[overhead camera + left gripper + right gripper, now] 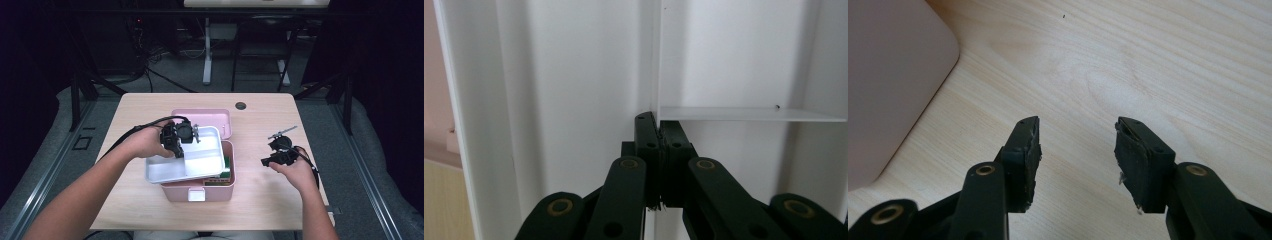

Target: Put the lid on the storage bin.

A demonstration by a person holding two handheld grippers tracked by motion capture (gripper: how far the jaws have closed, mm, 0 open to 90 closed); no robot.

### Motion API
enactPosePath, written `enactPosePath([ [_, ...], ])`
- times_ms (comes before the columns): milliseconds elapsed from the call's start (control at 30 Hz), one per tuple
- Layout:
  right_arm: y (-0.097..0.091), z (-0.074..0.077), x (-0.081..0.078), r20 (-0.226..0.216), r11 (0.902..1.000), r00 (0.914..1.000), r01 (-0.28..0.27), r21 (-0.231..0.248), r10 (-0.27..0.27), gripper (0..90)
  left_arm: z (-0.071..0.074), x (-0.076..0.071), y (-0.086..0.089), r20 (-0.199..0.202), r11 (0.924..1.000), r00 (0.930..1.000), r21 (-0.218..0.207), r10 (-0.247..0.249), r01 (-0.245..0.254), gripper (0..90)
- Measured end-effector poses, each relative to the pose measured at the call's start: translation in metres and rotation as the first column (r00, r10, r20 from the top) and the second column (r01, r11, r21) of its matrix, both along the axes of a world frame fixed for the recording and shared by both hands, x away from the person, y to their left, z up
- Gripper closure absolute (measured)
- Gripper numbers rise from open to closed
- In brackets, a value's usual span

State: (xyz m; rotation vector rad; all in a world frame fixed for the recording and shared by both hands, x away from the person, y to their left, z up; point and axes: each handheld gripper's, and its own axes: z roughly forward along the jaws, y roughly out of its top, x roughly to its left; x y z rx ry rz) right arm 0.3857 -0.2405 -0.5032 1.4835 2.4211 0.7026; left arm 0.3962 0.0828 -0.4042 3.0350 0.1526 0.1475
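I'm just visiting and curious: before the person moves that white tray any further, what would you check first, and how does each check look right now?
1. Left gripper shut on the white tray's divider wall: ok, its fingers pinch it.
2. Tray lifted free of the pink box: cannot tell; it sits tilted over the opening.
3. Tray compartments bare, nothing to spill: ok.
4. Right gripper out of the way: ok, open over bare table, holding nothing.
5. Box lid open behind the tray: ok.
6. Things left inside the box stay undisturbed: cannot tell, mostly hidden under the tray.

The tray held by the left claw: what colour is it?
White; the tray shows best in the high view.
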Motion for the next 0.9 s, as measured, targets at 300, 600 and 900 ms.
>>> enactPosePath([
  [300,0.0,0.0,0.0,0.001,1.0,1.0,0.001,0.0,-0.001,52.1,-0.002,-0.006,-0.019,-0.001,0.9985,0.9989,-0.029,-0.046,0.046,89.0],
  [600,0.001,-0.001,0.0,0.001,1.0,1.0,0.005,0.004,-0.005,52.1,-0.008,-0.005,-0.025,0.0,0.9981,0.9983,-0.019,-0.059,0.059,89.0],
  [900,0.001,-0.001,0.0,0.003,1.0,1.0,0.002,0.002,-0.002,52.1,-0.016,-0.008,-0.032,-0.012,0.9952,0.9952,-0.004,-0.098,0.097,89.0],
])
